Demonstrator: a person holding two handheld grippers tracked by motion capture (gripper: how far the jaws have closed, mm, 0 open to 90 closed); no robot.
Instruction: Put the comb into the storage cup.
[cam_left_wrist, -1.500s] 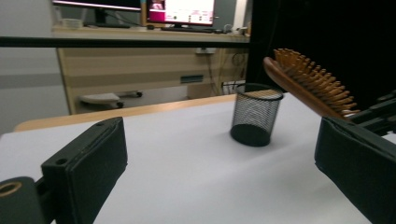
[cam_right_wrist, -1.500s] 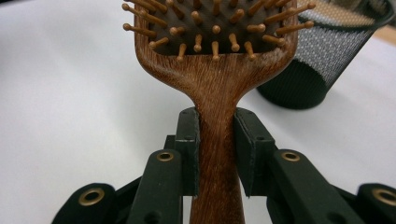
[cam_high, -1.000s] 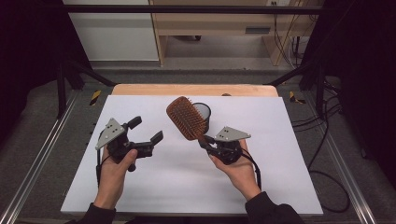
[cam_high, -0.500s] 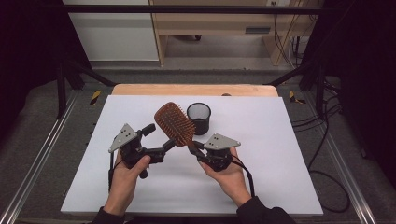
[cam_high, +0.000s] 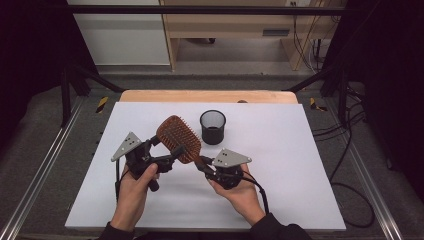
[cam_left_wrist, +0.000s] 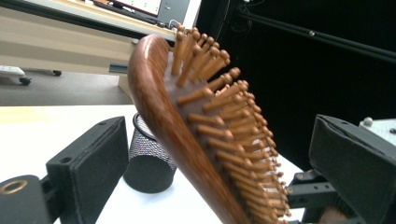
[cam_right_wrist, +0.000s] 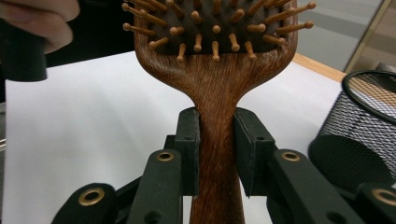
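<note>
Hairbrush (cam_high: 179, 139) sits mid-frame above desk (cam_high: 300, 165): right tongs (cam_high: 204, 165) clamp its handle, long axis running up-left to the head, w/ left tongs (cam_high: 167, 152) straddling the head, wide apart, just closing in, pads not pressing. Mesh cup (cam_high: 212, 127) just upper right.

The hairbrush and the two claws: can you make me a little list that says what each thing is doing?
hairbrush: wooden, lifted off the table, bristle pegs tilted toward the left claw
right claw: shut on the hairbrush handle
left claw: pads either side of the brush head, not pressing it; jaws have just been closing a little
mesh cup: black, upright, standing on the table behind the brush
table: white top
</note>
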